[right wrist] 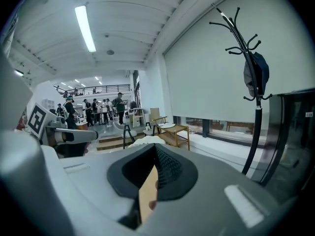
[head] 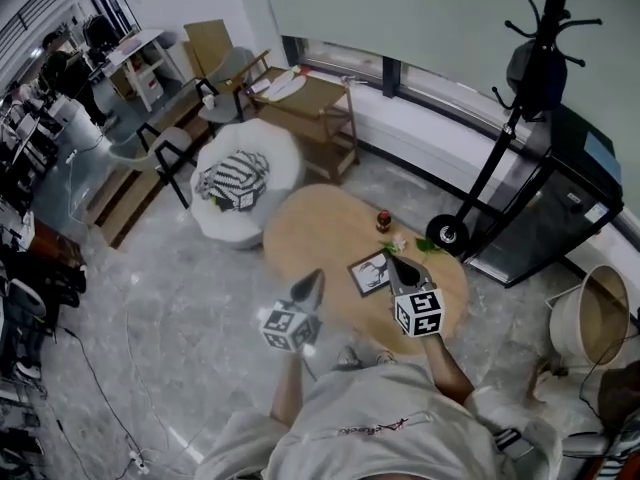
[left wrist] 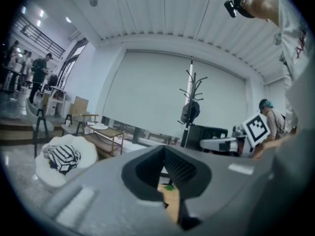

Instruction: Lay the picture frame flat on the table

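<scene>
The picture frame (head: 369, 274), dark-edged with a drawing of a deer, lies flat on the round wooden table (head: 320, 230) near its front edge. My right gripper (head: 391, 260) hangs in the air over the frame's right side, jaws together and nothing in them. My left gripper (head: 314, 280) hovers left of the frame by the table's front rim, also shut and empty. In the left gripper view the jaws (left wrist: 165, 154) meet, with only a sliver of table top showing through them. The right gripper (right wrist: 155, 150) looks the same in its own view.
A small dark bottle (head: 383, 220) and green leaves (head: 424, 244) sit on the table behind the frame. A white round chair (head: 262, 158) with a striped cushion (head: 233, 179) stands left, a wooden cart (head: 312, 100) behind, a coat rack (head: 523, 108) and black cabinet (head: 560, 208) right.
</scene>
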A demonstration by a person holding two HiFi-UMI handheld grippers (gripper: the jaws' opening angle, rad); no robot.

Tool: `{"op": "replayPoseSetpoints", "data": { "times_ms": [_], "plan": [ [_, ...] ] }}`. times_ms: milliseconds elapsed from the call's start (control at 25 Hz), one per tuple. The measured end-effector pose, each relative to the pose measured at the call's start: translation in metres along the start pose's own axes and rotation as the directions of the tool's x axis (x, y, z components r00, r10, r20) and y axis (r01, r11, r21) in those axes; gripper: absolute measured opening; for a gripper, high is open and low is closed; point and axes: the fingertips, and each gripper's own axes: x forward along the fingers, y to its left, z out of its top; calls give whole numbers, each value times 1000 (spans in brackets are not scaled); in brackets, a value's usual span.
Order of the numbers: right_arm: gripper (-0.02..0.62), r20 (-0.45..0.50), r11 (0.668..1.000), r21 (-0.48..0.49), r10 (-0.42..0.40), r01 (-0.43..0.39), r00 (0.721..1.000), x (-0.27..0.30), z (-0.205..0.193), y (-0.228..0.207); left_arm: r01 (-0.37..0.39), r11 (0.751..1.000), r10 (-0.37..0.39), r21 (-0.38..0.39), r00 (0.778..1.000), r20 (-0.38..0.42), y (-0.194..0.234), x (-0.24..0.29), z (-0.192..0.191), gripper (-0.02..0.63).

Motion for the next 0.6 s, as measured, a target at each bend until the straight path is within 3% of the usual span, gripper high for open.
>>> {"op": "replayPoseSetpoints", "data": {
  "times_ms": [600],
  "plan": [
    [3, 79, 999, -26, -26, 28, 997, 7, 49, -20, 5, 997, -8, 75, 999, 43, 12, 20, 44, 0]
  ]
}}
